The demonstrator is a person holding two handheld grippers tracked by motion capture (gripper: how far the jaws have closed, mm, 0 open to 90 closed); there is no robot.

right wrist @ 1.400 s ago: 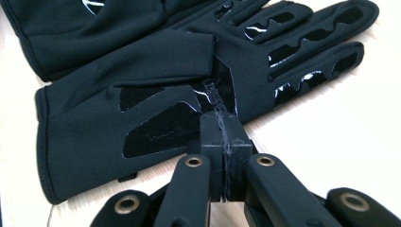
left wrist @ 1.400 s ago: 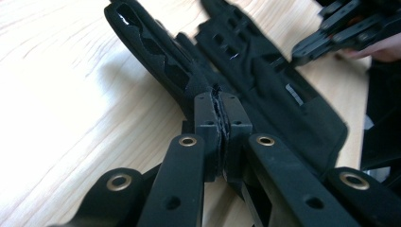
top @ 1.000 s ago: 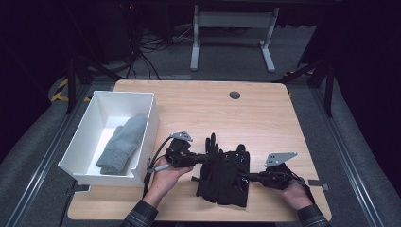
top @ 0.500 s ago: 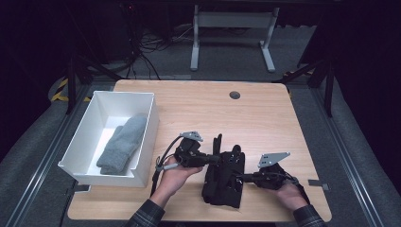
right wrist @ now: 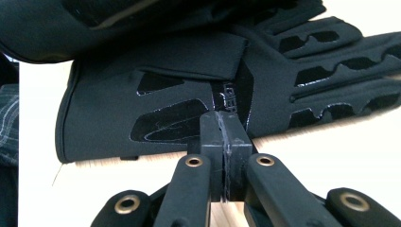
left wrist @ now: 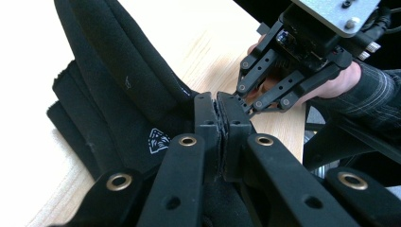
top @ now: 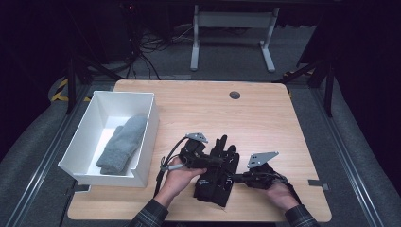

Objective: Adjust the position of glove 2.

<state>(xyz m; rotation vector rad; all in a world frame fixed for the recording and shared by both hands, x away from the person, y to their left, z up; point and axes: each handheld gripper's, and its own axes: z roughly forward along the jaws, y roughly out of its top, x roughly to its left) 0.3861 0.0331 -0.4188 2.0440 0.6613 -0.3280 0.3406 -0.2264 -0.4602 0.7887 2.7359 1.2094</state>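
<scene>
A pair of black gloves (top: 213,183) lies stacked near the table's front edge, fingers pointing away from the person. My left gripper (top: 220,161) reaches in from the left over the gloves' finger end and is shut on black glove fabric (left wrist: 118,94). My right gripper (top: 235,178) comes in from the right and is shut at the edge of the glove (right wrist: 189,71), by the palm. In the left gripper view the right gripper (left wrist: 246,100) sits just behind my own shut jaws. A hand holds each gripper.
A white bin (top: 150,135) stands at the table's left with a grey knitted mitten (top: 123,144) in it. The wooden table (top: 236,123) has a round cable hole (top: 234,95) at the back. Dark floor, cables and a desk frame lie beyond.
The gloves went from spread wide between the two grippers to a narrower stack. My left gripper moved right over them, and the right gripper shifted slightly left and forward.
</scene>
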